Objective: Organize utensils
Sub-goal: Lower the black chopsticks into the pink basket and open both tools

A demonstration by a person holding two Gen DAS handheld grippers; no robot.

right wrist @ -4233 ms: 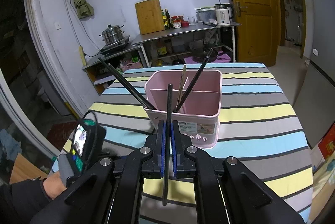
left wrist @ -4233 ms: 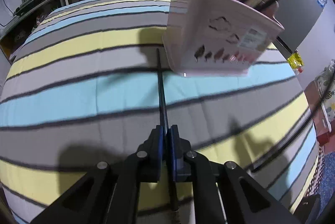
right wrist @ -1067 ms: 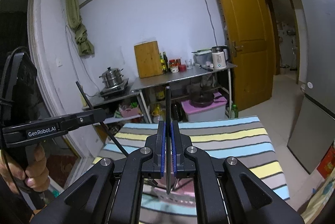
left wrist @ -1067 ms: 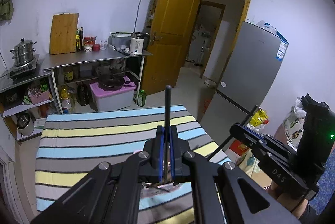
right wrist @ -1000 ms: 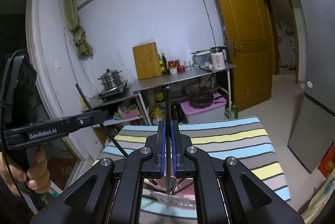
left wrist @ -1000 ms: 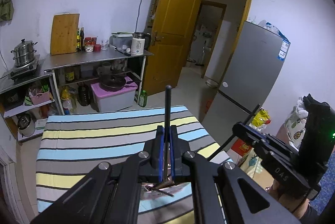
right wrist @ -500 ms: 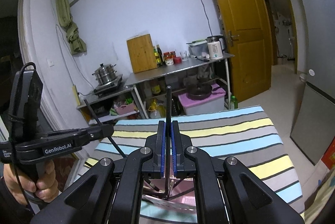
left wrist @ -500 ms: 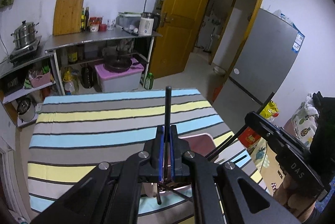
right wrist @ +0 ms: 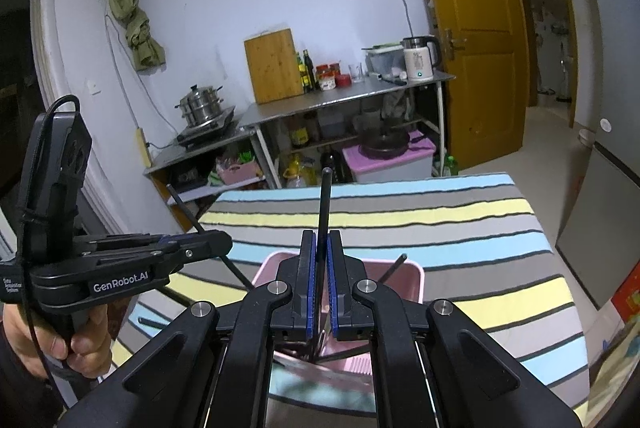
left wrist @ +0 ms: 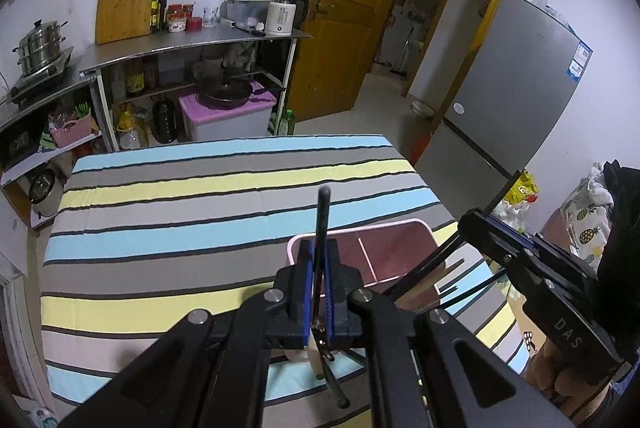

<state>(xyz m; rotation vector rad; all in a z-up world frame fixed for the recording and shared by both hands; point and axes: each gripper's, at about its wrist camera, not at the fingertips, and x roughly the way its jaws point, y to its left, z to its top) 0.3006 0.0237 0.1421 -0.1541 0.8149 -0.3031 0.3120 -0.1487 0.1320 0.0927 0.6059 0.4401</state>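
A pink utensil holder (left wrist: 394,252) with a divider stands on the striped table (left wrist: 200,212) and holds several chopsticks. My left gripper (left wrist: 317,256) is shut on a black chopstick (left wrist: 321,224), held upright above the holder's left part. My right gripper (right wrist: 321,248) has its blue pads slightly apart around another black chopstick (right wrist: 323,204), which stands upright with its lower end in the pink holder (right wrist: 404,274). The left gripper also shows in the right wrist view (right wrist: 200,246), and the right gripper in the left wrist view (left wrist: 472,224), close over the holder.
A steel shelf unit (left wrist: 192,40) with a kettle, bottles, a cutting board and pots stands behind the table. A yellow door (left wrist: 352,8) and a grey fridge (left wrist: 520,84) are to the right. The table's far half carries only the striped cloth.
Both grippers have tilted down and lowered toward the pink holder, which has come more into view. The right gripper's pads have parted slightly around its chopstick.
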